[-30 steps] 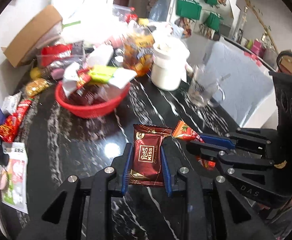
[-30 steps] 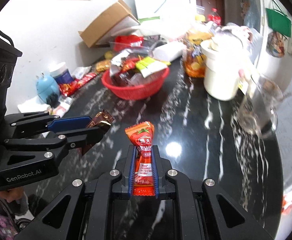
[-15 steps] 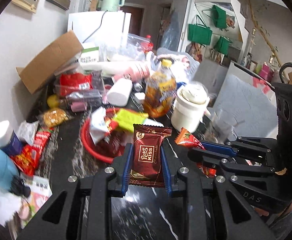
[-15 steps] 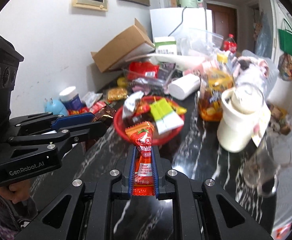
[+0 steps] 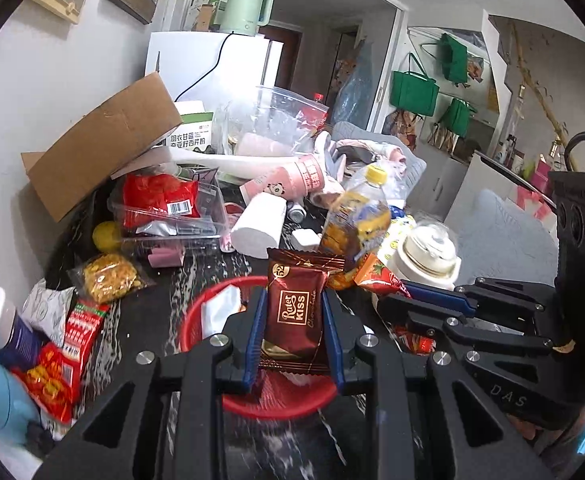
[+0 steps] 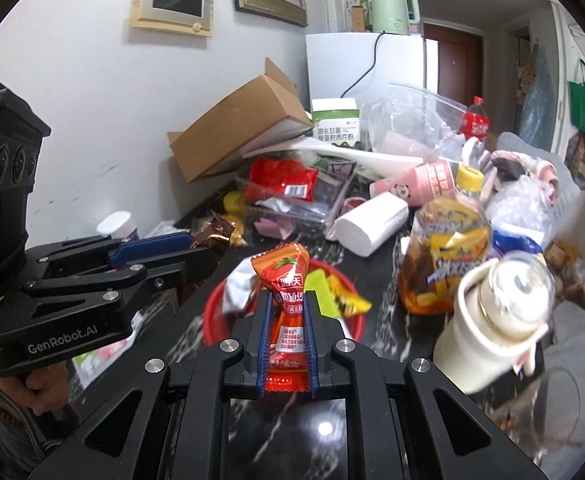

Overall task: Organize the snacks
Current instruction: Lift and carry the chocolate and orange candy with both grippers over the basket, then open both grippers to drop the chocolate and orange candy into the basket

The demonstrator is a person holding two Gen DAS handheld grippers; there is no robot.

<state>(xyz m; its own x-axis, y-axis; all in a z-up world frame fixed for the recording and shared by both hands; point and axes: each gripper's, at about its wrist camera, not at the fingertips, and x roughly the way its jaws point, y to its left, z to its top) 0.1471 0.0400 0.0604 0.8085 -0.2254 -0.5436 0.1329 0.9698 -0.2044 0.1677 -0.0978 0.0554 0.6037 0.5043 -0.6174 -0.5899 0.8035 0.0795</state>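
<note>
Left tongs [image 5: 292,328] clamped on a brown chocolate packet [image 5: 294,312] and right tongs [image 6: 288,340] clamped on a red ketchup sachet [image 6: 286,300] hover above the red basket [image 5: 196,320], where the already heaped basket might spill either snack onto the counter [image 5: 140,320]

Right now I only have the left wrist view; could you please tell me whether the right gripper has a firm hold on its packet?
Observer: Yes, the right gripper is shut on the red tomato packet, with its lower half clamped between the fingers.
Operator: Thank you. What lies in the red basket ahead?
Observer: A yellow-green wrapper lies in the red basket, where your own gripper blocks it from your view.
</note>
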